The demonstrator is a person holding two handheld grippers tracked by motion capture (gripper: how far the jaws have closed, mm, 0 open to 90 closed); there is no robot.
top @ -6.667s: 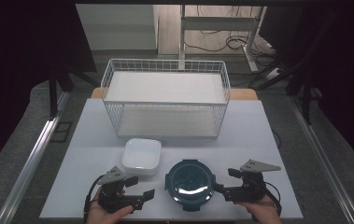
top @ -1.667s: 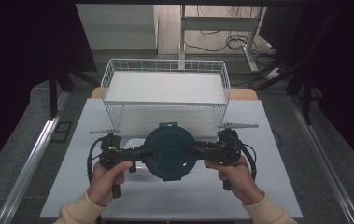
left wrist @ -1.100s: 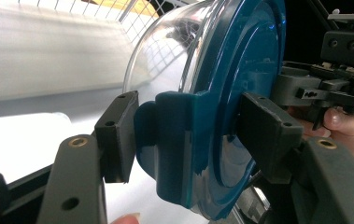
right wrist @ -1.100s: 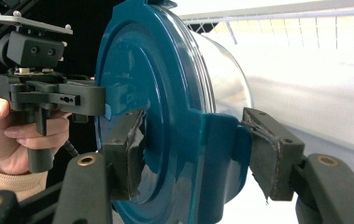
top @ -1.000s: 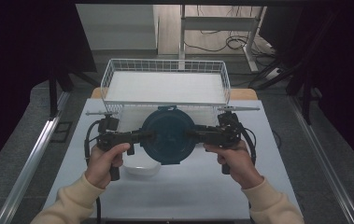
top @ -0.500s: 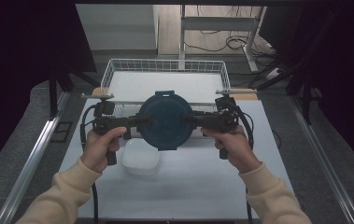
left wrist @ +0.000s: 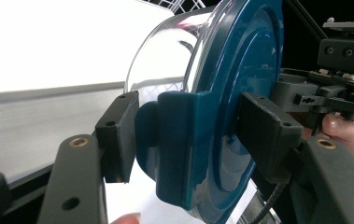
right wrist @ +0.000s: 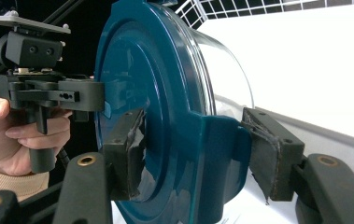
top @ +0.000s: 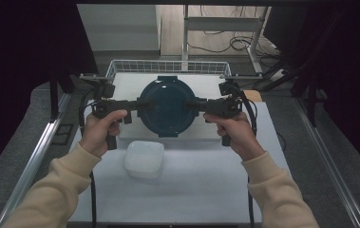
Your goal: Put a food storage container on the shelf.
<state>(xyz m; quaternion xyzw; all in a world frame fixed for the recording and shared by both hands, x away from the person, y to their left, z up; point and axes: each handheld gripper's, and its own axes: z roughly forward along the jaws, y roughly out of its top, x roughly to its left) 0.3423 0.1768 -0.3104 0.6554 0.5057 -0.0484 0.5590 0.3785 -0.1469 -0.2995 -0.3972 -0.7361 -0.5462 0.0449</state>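
Note:
A round container (top: 167,107) with a dark teal lid and clear body hangs in the air, its lid facing the camera, over the front of the white wire basket (top: 168,64). My left gripper (top: 137,108) is shut on its left latch tab. My right gripper (top: 197,107) is shut on its right latch tab. In the left gripper view the jaws (left wrist: 191,135) clamp a teal tab of the container (left wrist: 240,93), with the right gripper (left wrist: 343,88) beyond. In the right gripper view the jaws (right wrist: 198,149) clamp the opposite tab of the container (right wrist: 165,84), and the left gripper (right wrist: 39,88) shows behind.
A white square lidded box (top: 144,158) sits on the white table (top: 206,185) just in front of the basket, below my left hand. Metal rails run along both sides of the table. Dark curtains stand to the left and right.
Both grippers took the round container from the table's front edge and carried it up and forward; it now hangs over the basket's front. The white box has stayed put.

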